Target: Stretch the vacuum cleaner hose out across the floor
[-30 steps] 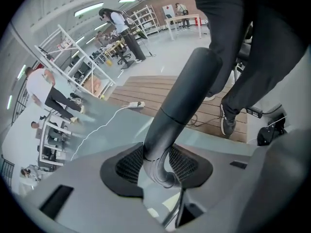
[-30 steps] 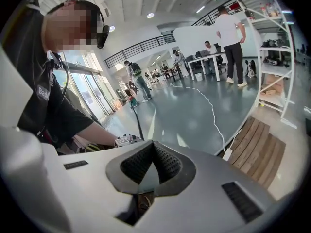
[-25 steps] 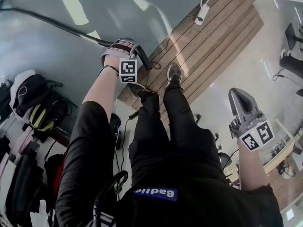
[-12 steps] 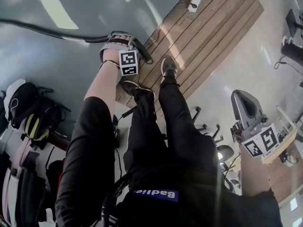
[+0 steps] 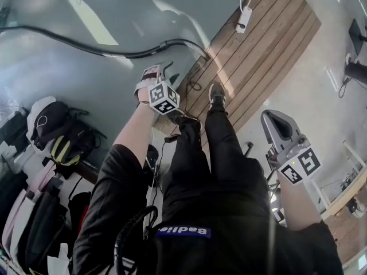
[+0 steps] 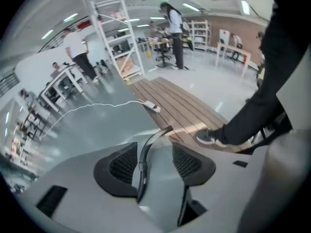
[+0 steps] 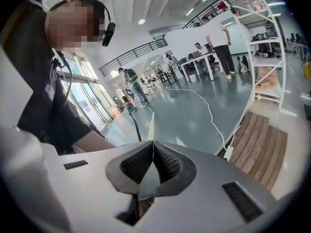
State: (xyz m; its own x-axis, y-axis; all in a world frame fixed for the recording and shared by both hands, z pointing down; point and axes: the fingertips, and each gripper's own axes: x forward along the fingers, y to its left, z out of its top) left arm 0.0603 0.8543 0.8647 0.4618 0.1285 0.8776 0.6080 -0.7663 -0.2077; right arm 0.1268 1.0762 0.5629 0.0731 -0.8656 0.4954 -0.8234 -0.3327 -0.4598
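Presently, my left gripper's (image 5: pixel 152 73) jaws have just been opening and stand apart, clear of the hose (image 5: pixel 137 54) lying on the floor (image 5: pixel 51 79); right gripper (image 5: pixel 275 121) closed, holding nothing.

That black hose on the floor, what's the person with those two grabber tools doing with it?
A person stands with a two-jaw gripper in each hand. The vacuum hose lies in a long curve across the grey floor, one end reaching the wooden platform. The left gripper hovers over it. Its jaws have just been opening, and the hose shows in the gap between them with no pad pressing on it. The right gripper is shut and empty, off to the side.
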